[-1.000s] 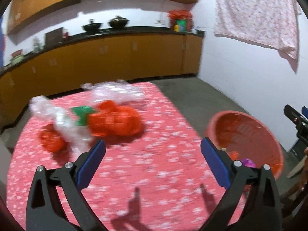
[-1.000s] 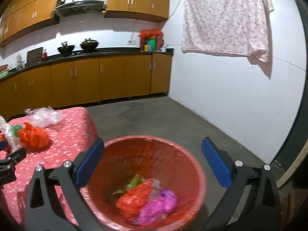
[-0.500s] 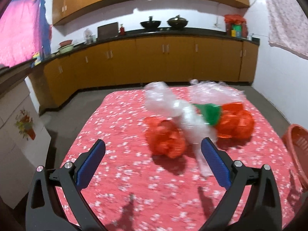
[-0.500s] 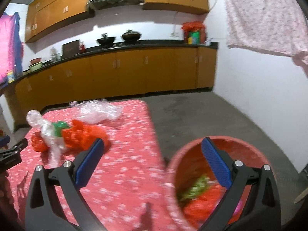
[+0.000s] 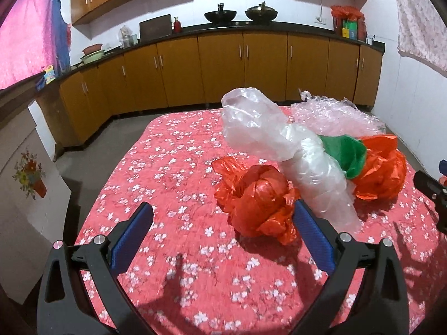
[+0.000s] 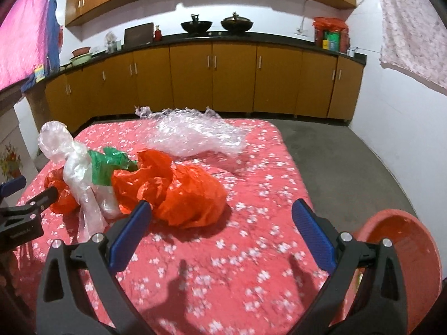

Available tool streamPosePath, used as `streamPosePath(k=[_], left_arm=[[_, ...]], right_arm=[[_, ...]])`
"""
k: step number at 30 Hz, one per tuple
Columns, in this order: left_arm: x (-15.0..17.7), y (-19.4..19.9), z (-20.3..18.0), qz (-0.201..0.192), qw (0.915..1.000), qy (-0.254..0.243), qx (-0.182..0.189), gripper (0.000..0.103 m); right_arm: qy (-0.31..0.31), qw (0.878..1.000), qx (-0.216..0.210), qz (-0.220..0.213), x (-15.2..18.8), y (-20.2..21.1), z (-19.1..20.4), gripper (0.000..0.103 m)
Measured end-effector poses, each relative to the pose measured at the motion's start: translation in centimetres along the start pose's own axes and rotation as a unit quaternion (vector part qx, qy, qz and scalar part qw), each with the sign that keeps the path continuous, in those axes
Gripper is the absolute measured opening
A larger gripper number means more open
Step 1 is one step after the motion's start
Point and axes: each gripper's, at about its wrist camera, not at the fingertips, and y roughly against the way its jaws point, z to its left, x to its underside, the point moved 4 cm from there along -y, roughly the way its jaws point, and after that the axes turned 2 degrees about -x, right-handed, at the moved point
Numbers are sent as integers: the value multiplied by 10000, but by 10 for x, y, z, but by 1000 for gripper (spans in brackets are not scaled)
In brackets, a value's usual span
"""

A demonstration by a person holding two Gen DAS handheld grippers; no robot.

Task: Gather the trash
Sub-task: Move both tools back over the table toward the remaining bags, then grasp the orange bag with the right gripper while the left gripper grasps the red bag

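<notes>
Left wrist view shows the trash in a heap on the bench (image 5: pixel 173 150), which has a red flowered cover. Nearest to the left tongs (image 5: pixel 220 231) lies a small orange bag (image 5: pixel 254 201), crumpled into a ball, and its right edge is just in front of the right blue pad. A clear plastic bag (image 5: pixel 293 153) leans across it, then come a green bag (image 5: pixel 345 150) and a large orange bag (image 5: pixel 380 170), all touching each other. A sheet of bubble wrap (image 5: pixel 332 114) lies behind them, toward the far edge.

Both tongs are spread wide and carry nothing. In the right wrist view the right tongs (image 6: pixel 220 231) hover over the cover, with the large orange bag just beyond the left pad, and the red basket (image 6: pixel 416 240) stands on the floor beside the bench, at the lower right.

I judge the step in hand as the reach for new pieces. Next, each tongs must go forward until a bag sits between the pads, then press together on a thick fold, because thin plastic slips easily.
</notes>
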Motion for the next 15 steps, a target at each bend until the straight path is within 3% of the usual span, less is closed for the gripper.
streamPosePath(k=[3, 9, 15], left_arm=[[-3, -8, -1, 59, 10000, -18, -36, 98], [-2, -20, 11, 257, 9996, 100, -62, 84], [-6, -19, 23, 196, 9996, 203, 17, 85]], right_arm=[[55, 9999, -72, 45, -5, -10, 5, 98], [150, 9993, -324, 73, -11, -22, 17, 98], [344, 9982, -470, 115, -16, -33, 29, 94]])
